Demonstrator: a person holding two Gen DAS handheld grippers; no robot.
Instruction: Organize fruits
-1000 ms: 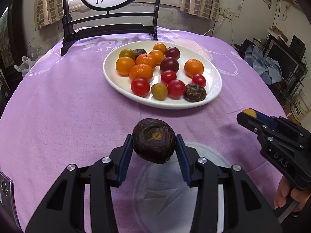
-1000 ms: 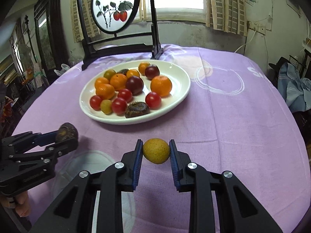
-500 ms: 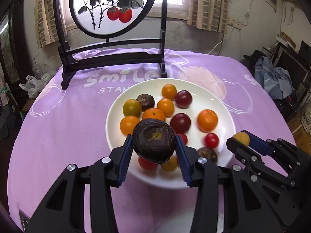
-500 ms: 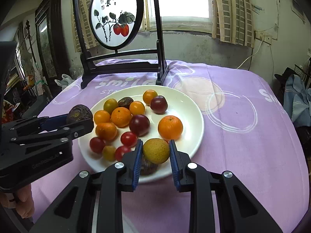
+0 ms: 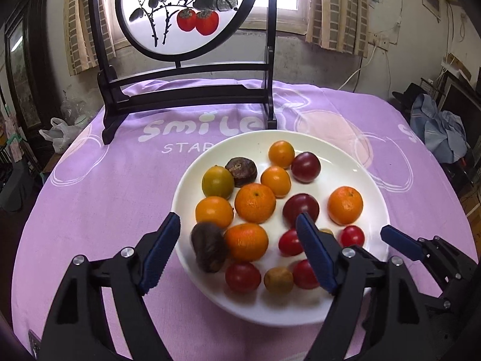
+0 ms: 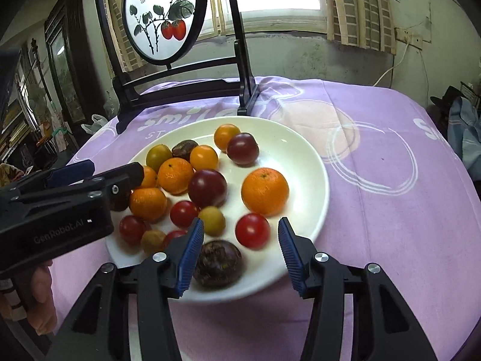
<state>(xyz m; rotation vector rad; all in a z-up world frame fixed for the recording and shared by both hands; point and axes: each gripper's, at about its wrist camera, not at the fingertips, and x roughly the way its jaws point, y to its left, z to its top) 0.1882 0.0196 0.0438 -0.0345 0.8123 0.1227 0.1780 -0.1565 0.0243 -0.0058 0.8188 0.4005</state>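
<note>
Both releases go best unhurried. The left gripper (image 5: 239, 249) is opening; the wrinkled dark-brown round fruit (image 5: 209, 246) is free of its pads, at the plate's 8 o'clock rim. The right gripper (image 6: 239, 254) is opening, holding nothing. The wide white ceramic plate (image 5: 372, 186) carries oranges, tomatoes and plums beyond.

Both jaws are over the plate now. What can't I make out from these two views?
- Dark wrinkled fruit, left wrist view: motion-blurred, so resting or falling is unclear.
- The same fruit, right wrist view: mostly hidden behind the left gripper.
- White plate near rim, right wrist view: covered by the right gripper fingers.
</note>
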